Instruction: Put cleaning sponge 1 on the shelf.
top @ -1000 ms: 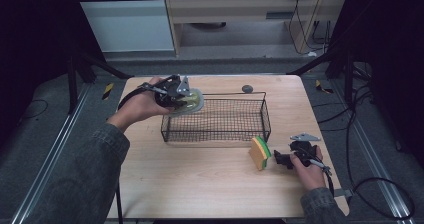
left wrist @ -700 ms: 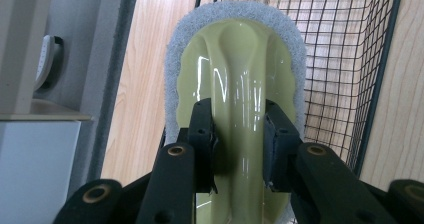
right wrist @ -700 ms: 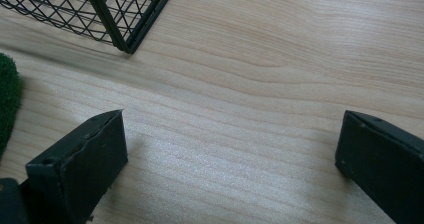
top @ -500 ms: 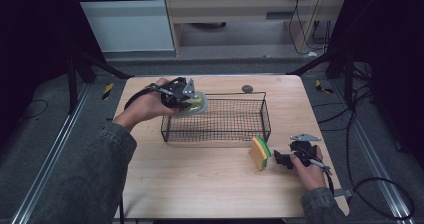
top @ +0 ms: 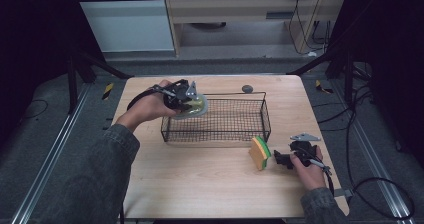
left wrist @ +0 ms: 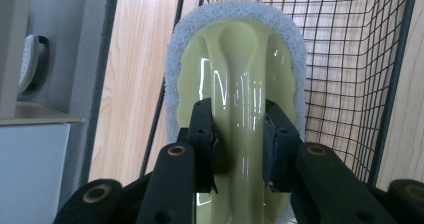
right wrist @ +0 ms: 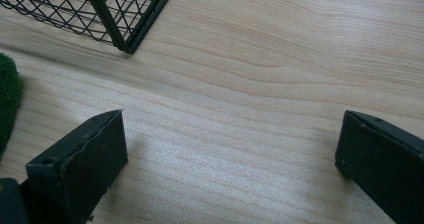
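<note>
My left gripper (top: 186, 98) is shut on a pale yellow-green scrubber with a white pad rim (left wrist: 235, 79), gripping its raised handle. It hangs over the left end of the black wire basket (top: 260, 115), tilted. In the left gripper view the scrubber lies across the basket's left rim (left wrist: 165, 89). My right gripper (top: 281, 159) rests low on the table at the right, jaws wide open with only bare wood between them (right wrist: 235, 149). A yellow sponge with a green top (top: 260, 152) stands on edge just left of it; its green side (right wrist: 9, 101) shows at the left edge.
A small dark round object (top: 247, 88) lies on the table behind the basket. A grey three-cornered plate (top: 305, 137) sits by the right hand. The basket's corner (right wrist: 125, 41) stands close ahead of the right gripper. Bare wood (top: 200, 179) spreads in front of the basket.
My left gripper has moved the scrubber slightly rightward and down toward the basket's left end. The right gripper and the sponge have stayed put.
</note>
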Demonstrator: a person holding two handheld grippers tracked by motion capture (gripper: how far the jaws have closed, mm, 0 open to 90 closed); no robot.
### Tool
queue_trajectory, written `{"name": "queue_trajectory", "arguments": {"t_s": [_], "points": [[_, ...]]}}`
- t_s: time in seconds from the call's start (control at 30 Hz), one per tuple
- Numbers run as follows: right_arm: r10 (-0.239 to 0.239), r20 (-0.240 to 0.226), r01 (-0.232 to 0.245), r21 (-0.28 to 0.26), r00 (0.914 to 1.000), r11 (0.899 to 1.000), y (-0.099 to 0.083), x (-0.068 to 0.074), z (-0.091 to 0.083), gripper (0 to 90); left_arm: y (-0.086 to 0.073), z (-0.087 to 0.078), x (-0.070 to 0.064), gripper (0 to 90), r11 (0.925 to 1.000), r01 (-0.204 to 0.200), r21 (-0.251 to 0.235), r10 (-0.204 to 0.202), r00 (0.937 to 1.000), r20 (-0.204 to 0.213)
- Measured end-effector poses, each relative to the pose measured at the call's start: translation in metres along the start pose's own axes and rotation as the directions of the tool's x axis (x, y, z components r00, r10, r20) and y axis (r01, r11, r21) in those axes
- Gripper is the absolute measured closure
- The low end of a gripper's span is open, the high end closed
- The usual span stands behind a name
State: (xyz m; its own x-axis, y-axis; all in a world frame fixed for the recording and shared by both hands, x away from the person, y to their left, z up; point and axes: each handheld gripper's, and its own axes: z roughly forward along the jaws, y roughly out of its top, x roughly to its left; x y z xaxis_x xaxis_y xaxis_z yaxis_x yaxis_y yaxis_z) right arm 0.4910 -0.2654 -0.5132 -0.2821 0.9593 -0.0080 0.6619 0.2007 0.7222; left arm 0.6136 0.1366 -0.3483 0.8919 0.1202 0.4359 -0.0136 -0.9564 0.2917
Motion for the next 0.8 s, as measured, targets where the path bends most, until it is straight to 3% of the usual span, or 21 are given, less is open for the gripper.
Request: {"name": "queue_trajectory", "arguments": {"t_s": [0.1, 0.27, 0.4, 0.8], "points": [[0.002, -0.001, -0.002, 0.0, 1.0, 1.0, 0.0, 0.0, 0.0, 0.4, -0.003, 0.002, -0.004, 70.7, 0.9998, -0.016, 0.012, 0.015, 0.9998, 0.01], [0.0, 0.0, 0.0, 0.0, 1.0, 1.0, 0.0, 0.0, 0.0, 0.4, -0.009, 0.002, -0.003, 70.7, 1.0, 0.0, -0.001, 0.0, 0.9999, 0.012], [0.001, 0.0, -0.001, 0.0, 1.0, 1.0, 0.0, 0.0, 0.0, 0.5, -0.011, 0.005, -0.007, 70.7, 0.9996, -0.022, 0.016, 0.022, 0.9996, 0.017], [0.003, -0.001, -0.003, 0.0, 1.0, 1.0, 0.0, 0.0, 0.0, 0.5, -0.015, 0.016, -0.01, 70.7, 0.9993, -0.024, 0.029, 0.023, 0.9991, 0.035]]}}
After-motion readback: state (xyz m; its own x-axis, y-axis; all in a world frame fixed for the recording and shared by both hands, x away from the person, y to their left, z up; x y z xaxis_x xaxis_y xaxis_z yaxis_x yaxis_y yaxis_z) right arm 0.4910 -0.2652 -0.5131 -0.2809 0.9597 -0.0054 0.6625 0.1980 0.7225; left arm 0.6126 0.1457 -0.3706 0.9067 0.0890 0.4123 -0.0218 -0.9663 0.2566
